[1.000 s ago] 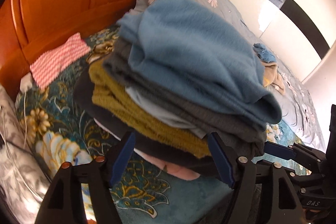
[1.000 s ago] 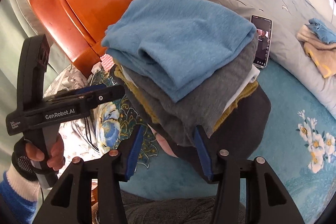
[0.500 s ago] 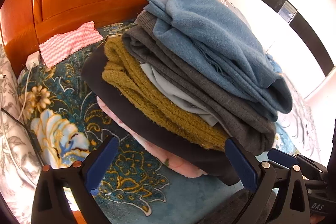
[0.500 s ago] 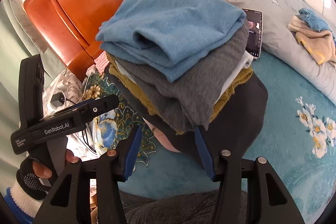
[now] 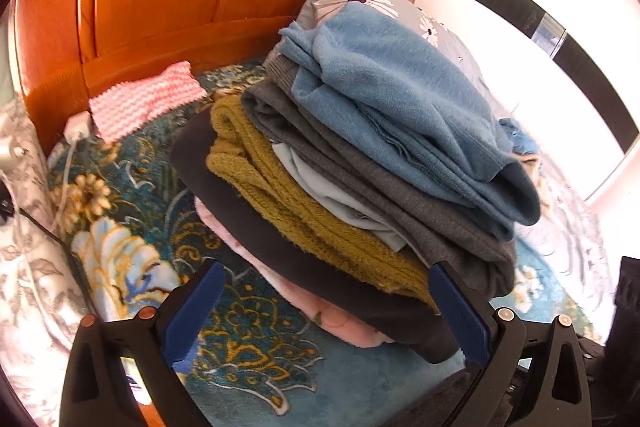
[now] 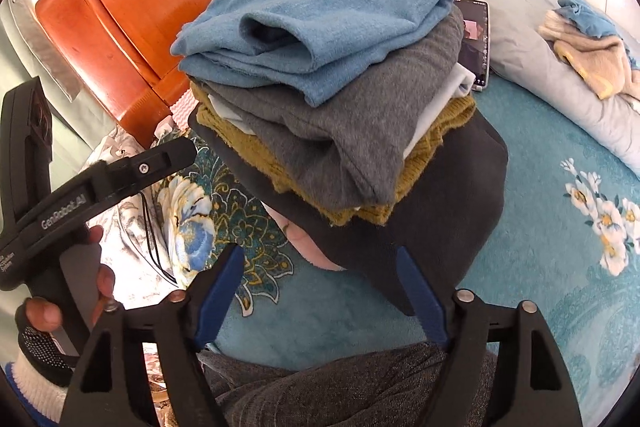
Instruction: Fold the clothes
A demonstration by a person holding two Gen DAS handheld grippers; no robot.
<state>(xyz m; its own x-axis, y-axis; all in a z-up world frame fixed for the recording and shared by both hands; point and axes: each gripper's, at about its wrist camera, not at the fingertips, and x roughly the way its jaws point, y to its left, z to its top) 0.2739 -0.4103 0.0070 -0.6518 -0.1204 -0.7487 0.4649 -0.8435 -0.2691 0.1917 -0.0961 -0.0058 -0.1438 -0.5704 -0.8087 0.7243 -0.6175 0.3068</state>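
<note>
While hovering wide open and empty, left gripper (image 5: 324, 311) and right gripper (image 6: 320, 287) both facing stack of folded clothes (image 6: 340, 99) at 12 o'clock.

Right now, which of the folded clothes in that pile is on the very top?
The blue fleece garment tops the pile. It lies on the grey sweater, with mustard knit, black and pink layers beneath, in that order.

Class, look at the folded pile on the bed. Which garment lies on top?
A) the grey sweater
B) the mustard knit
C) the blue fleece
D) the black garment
C: the blue fleece caps the pile, lying on the grey sweater, with the mustard knit and the black garment lower down.
</note>
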